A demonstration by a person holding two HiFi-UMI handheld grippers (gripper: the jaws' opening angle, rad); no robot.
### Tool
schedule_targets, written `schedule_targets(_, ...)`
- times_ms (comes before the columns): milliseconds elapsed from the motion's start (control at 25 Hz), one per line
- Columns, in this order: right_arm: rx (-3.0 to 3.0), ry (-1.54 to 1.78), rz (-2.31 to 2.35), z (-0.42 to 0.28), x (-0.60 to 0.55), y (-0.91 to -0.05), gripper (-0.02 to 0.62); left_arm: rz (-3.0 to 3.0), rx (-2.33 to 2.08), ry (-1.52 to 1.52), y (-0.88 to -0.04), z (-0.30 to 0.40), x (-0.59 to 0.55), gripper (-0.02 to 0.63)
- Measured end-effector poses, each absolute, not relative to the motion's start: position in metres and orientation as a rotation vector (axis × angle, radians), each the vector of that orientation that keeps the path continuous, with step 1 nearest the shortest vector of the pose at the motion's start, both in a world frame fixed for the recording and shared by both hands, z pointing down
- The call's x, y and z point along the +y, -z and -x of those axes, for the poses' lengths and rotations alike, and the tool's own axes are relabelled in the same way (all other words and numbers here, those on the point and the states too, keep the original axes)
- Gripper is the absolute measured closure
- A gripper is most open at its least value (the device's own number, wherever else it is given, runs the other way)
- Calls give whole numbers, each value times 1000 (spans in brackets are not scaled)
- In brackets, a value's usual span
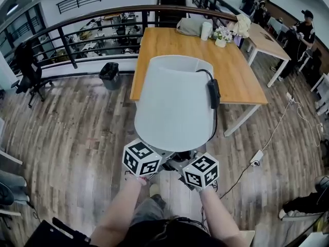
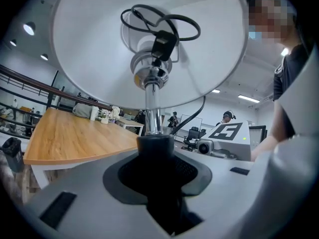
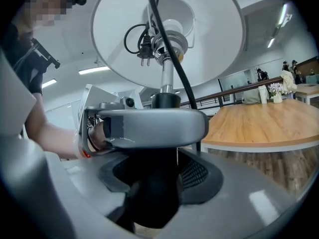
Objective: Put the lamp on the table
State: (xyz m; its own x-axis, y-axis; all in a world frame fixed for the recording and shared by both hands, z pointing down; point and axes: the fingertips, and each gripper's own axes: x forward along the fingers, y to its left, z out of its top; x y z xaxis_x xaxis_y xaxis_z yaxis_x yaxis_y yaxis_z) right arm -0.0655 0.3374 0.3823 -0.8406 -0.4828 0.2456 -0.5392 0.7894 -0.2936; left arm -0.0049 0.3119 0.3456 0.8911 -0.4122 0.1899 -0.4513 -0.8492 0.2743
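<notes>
Two grippers (image 2: 155,156) (image 3: 149,183) clamp one white-shaded lamp (image 1: 175,107).

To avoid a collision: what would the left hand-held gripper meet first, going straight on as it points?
The lamp's pole between its jaws; beyond it, probably the wooden table, depth unclear.

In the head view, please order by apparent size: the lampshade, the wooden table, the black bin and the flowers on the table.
1 and 2, unsure: lampshade and wooden table look about equal; the shade is nearer the camera and hides part of the table.
3: black bin.
4: flowers.
</notes>
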Motion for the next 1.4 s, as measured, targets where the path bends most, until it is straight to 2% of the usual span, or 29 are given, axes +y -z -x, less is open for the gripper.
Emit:
schedule_targets(640, -2815, -540, -879, 113, 253, -394, 357, -2759, -585, -182, -358, 52, 230, 486)
schedule_targets(1080, -2832, -558, -832, 107, 190, -401, 357, -2755, -633, -208, -365, 45, 166, 486)
schedule_targets(1400, -2834, -558, -821, 78, 119, -399, 357, -2752, -649, -197, -363, 16, 94, 486)
